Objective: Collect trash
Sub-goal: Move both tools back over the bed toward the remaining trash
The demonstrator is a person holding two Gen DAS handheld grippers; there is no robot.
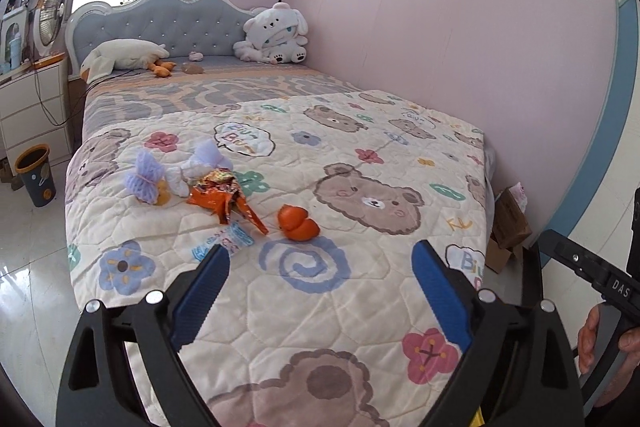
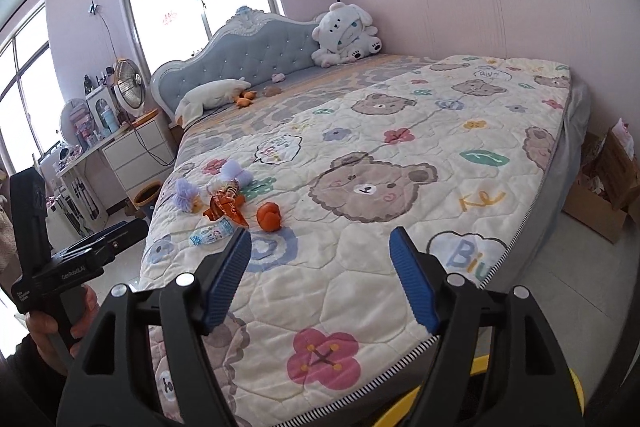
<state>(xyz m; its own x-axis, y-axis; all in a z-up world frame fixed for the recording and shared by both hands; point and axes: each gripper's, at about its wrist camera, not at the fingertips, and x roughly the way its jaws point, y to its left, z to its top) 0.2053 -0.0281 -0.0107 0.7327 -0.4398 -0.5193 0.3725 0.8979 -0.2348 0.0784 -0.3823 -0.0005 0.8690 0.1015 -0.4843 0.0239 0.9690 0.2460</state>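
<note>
Left wrist view: your left gripper [image 1: 320,259] hangs above the foot of the bed [image 1: 360,307], jaws spread wide, nothing between them. The trash sits on the quilt at 11 o'clock from the fingertips: orange peel [image 1: 298,223] nearest, an orange snack wrapper [image 1: 218,193] just beyond it, a small printed wrapper [image 1: 228,241] beside the left fingertip, and two purple foam nets [image 1: 146,181] furthest out, with white tissue between them. A bin [image 1: 36,181] stands on the floor at 9 o'clock, off the bed's edge.

Right wrist view: your right gripper [image 2: 320,247] is likewise wide apart and holds nothing. The same cluster lies at 10 to 11 o'clock: peel [image 2: 270,215], snack wrapper [image 2: 224,205], printed wrapper [image 2: 210,233], nets [image 2: 188,195]. Your left-hand tool shows at 9 o'clock.
</note>
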